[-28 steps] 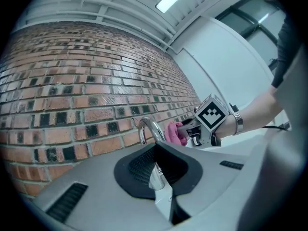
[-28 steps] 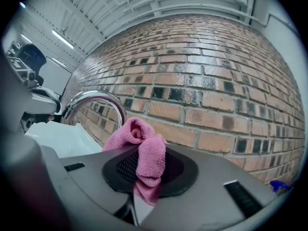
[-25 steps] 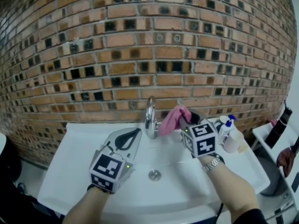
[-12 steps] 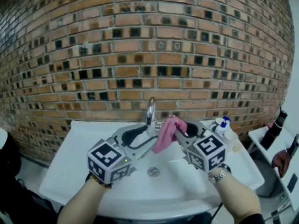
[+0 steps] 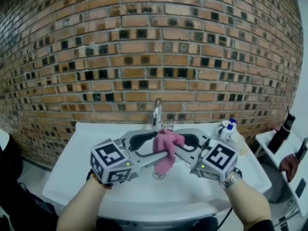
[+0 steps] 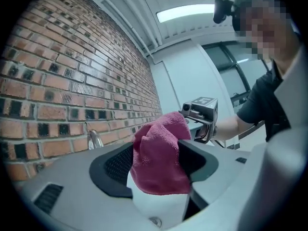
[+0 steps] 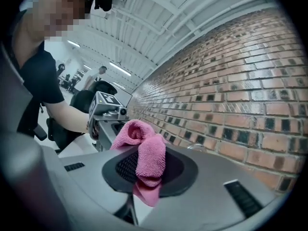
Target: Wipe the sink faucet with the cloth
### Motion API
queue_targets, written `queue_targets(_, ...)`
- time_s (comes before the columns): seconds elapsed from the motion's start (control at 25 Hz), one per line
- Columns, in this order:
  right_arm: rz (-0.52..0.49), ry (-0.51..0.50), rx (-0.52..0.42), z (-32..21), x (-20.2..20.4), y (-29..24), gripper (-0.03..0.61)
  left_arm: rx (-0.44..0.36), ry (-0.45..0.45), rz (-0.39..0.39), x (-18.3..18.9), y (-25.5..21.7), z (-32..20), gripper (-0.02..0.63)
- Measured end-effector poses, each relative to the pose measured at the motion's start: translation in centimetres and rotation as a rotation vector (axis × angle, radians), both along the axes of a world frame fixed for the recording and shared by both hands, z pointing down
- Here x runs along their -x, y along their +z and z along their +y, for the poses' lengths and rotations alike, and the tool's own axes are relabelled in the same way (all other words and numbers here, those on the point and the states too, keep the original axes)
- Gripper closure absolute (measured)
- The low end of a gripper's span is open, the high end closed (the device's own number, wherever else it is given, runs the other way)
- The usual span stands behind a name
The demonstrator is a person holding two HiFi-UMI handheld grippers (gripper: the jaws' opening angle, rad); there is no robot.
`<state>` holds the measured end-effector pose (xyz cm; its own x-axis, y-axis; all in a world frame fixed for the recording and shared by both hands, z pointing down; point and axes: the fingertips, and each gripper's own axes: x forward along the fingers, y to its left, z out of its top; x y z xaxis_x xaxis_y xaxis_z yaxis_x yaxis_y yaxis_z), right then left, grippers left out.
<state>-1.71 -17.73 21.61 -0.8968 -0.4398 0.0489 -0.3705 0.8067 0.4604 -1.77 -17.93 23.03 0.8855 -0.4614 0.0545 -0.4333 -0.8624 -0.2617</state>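
The sink point(image 5: 82, 148) is a white basin, and all positions below are given relative to the faucet point(image 5: 157, 112), which stands upright at the sink's rear rim. Nearest the camera, two forearms enter from the lower edge, the right one bearing a wristwatch point(image 5: 231, 181). The left gripper point(image 5: 150, 152) lies in front of and to the left of the faucet, pointing level toward the centre. Its jaws have just been opening and now stand wide apart. The cloth point(image 5: 164, 154) sits between them, but the left pad is clear of it, so this tool is released. The right gripper point(image 5: 179, 148) lies in front of and to the right of the faucet, pointing level toward the left gripper. Its jaws are clamped on the upper part of the pink cloth. The cloth hangs directly in front of the faucet, apart from it, above the drain point(image 5: 158, 176). Two bottles point(image 5: 227, 130) stand on the sink's rim to the right of the faucet. A brick wall point(image 5: 154, 47) rises directly behind the faucet.
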Motion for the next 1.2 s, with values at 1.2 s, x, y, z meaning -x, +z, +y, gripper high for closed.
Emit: queue_targets(1.2,0.055,-0.066,-0.004,2.5,0.8,-1.1,0.463,-0.275,-0.093,-0.112,2.6,-1.5,1.8,0.532)
